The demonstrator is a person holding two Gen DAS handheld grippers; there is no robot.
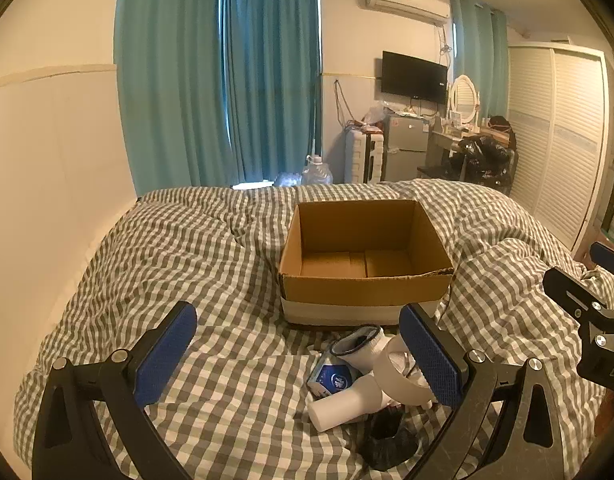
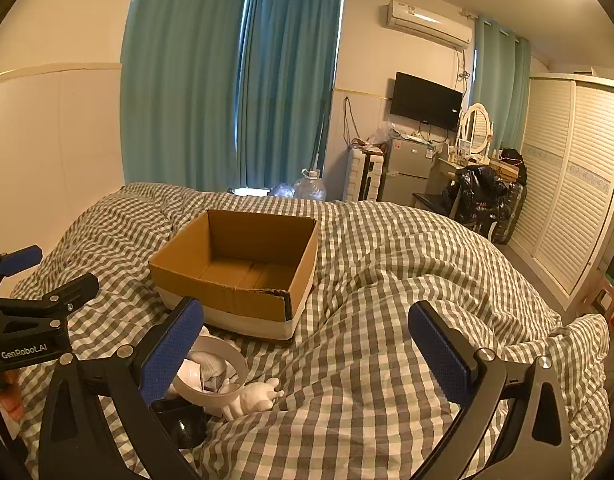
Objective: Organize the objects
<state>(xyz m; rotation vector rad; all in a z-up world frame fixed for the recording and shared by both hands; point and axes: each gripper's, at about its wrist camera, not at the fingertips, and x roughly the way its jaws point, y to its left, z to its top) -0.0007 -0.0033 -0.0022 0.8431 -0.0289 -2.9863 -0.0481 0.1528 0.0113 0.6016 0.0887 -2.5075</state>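
An empty brown cardboard box [image 1: 363, 258] stands open on the checked bed; it also shows in the right wrist view [image 2: 243, 268]. In front of it lies a small pile: a white controller with a ring [image 1: 395, 368], a white cylinder handle [image 1: 343, 404], a blue-labelled packet [image 1: 333, 376], a black object [image 1: 387, 440]. The right wrist view shows the white ring [image 2: 215, 376], a white figurine [image 2: 253, 398] and the black object [image 2: 183, 424]. My left gripper [image 1: 303, 360] is open above the bed, left of the pile. My right gripper [image 2: 307, 356] is open and empty, right of the pile.
The checked duvet [image 2: 387, 320] is rumpled with a raised fold on the right. A white wall panel [image 1: 47, 180] lines the bed's left side. Beyond the bed stand a water jug [image 1: 317, 172], a small fridge [image 1: 405, 148] and a louvred wardrobe [image 1: 555, 140].
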